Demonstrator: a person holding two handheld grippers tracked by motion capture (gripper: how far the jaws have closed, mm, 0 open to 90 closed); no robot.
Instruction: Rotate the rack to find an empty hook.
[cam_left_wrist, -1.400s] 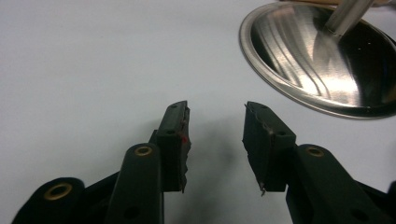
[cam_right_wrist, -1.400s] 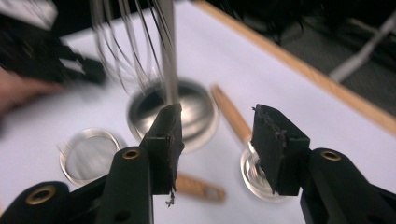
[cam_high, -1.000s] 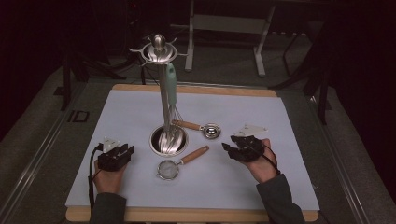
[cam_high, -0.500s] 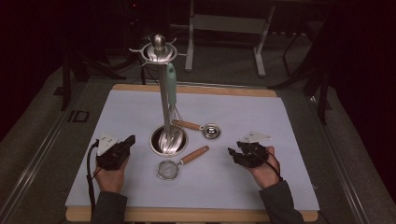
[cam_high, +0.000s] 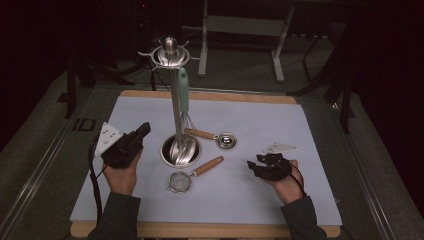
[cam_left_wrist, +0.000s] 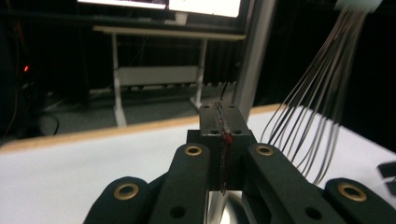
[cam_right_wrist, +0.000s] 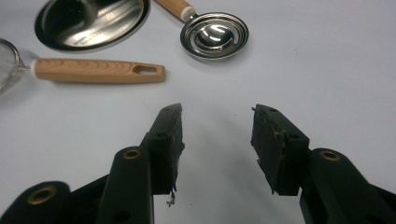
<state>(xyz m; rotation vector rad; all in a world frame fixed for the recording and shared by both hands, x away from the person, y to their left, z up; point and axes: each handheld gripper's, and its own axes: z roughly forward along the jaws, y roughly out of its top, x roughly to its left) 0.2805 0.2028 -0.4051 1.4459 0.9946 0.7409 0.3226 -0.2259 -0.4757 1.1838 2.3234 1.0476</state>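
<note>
A steel utensil stand (cam_high: 180, 151) rises from a round base on the white mat, and a whisk with a teal handle (cam_high: 183, 92) hangs from its top ring. A wooden-handled measuring spoon (cam_high: 223, 139) lies right of the base. A small strainer (cam_high: 181, 181) with a wooden handle lies in front of it. My left gripper (cam_high: 144, 129) is raised left of the stand, jaws shut on nothing (cam_left_wrist: 223, 125), pointing at the pole (cam_left_wrist: 254, 51) and the whisk wires (cam_left_wrist: 317, 107). My right gripper (cam_high: 253, 167) hovers low over the mat, open and empty (cam_right_wrist: 215, 126), facing the strainer handle (cam_right_wrist: 98, 71) and spoon (cam_right_wrist: 215, 35).
The white mat (cam_high: 310, 130) lies on a wooden board whose edge shows at front and back. Dark floor and a metal frame (cam_high: 240, 25) lie beyond the table. Bare mat stretches to the far right and far left.
My left hand has lifted off the mat and tipped its gripper toward the stand. My right hand has slid a little toward the near edge and lower.
</note>
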